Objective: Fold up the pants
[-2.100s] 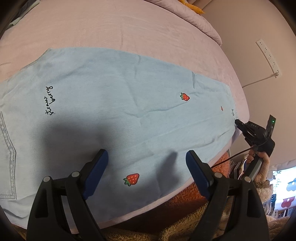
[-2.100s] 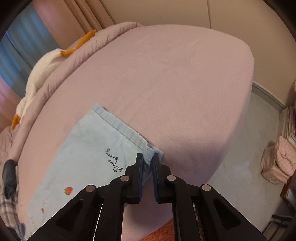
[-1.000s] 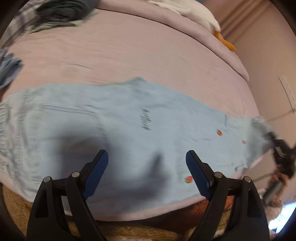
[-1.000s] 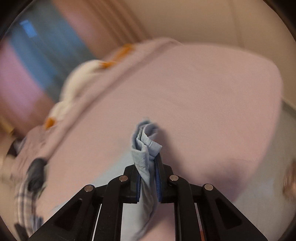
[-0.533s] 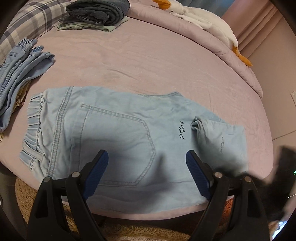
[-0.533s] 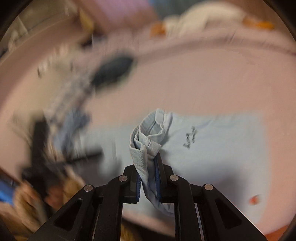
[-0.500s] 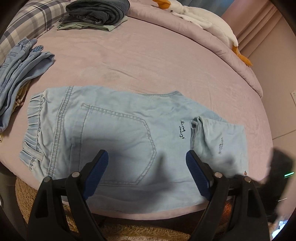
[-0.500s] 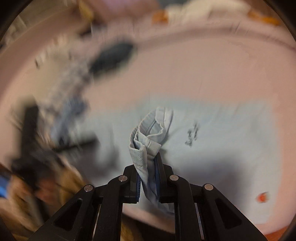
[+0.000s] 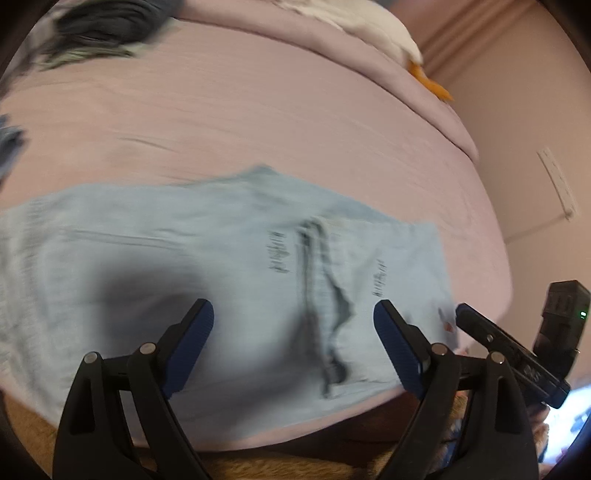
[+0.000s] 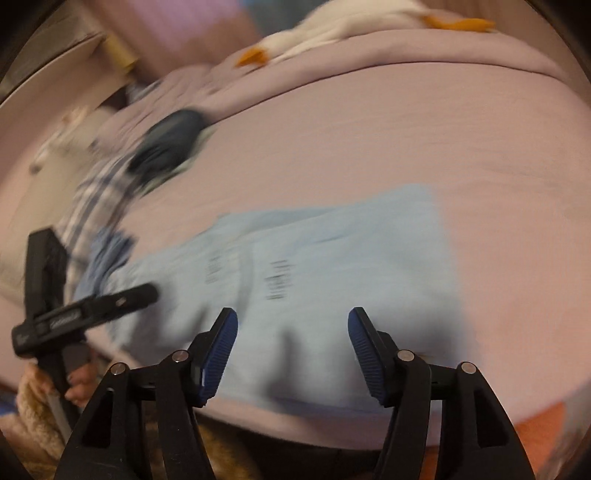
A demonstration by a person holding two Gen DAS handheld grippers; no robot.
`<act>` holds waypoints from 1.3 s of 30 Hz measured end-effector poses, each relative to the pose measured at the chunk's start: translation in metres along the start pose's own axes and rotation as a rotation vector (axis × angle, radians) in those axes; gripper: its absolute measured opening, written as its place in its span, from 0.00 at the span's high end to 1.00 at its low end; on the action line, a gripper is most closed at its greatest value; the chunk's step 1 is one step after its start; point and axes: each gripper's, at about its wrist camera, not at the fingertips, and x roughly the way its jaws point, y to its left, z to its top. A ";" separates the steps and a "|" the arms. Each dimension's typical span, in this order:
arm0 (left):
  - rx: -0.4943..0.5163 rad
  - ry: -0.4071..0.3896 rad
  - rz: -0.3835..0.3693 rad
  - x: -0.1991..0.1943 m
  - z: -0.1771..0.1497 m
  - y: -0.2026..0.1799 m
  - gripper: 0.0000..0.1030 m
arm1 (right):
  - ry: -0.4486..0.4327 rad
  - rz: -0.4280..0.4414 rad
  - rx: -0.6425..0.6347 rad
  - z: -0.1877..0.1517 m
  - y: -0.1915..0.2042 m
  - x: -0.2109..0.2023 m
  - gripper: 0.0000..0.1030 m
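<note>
Light blue denim pants (image 9: 221, 266) lie across the near edge of a pink bed (image 9: 258, 110), the leg end folded back over the middle, its hem (image 9: 314, 295) lying across the fabric. They also show in the right wrist view (image 10: 332, 258). My left gripper (image 9: 293, 332) is open and empty above the pants. My right gripper (image 10: 291, 339) is open and empty above the folded part. The right gripper shows at the right edge of the left wrist view (image 9: 509, 354); the left gripper shows at the left of the right wrist view (image 10: 85, 314). Both views are blurred.
A stack of dark folded clothes (image 9: 103, 29) sits at the far left of the bed, also in the right wrist view (image 10: 170, 144). A white plush goose (image 9: 369, 26) lies at the head. More blue denim (image 9: 9, 144) lies at the left edge. A wall socket (image 9: 557, 184) is at right.
My right gripper carried the leg end over the pants, opened and let it go; the hem now lies on the middle. Both cameras are moving; the left view swung right.
</note>
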 end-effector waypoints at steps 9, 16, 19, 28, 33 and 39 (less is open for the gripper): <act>0.042 0.139 -0.091 0.067 0.006 -0.030 0.48 | -0.004 -0.158 0.230 -0.013 -0.053 -0.010 0.39; 0.019 0.112 -0.100 0.061 0.003 -0.030 0.86 | -0.001 -0.177 0.251 -0.016 -0.053 -0.009 0.39; 0.067 0.046 -0.091 0.039 0.007 -0.039 0.86 | -0.003 -0.174 0.241 -0.014 -0.050 -0.011 0.39; 0.085 0.086 0.046 0.058 0.010 -0.025 0.83 | 0.011 -0.160 0.201 -0.010 -0.044 -0.004 0.39; 0.070 0.084 0.049 0.062 0.014 -0.021 0.81 | -0.005 -0.160 0.128 0.016 -0.038 0.004 0.47; 0.069 0.077 0.056 0.056 0.002 -0.012 0.80 | -0.014 -0.129 0.101 0.059 -0.040 0.032 0.65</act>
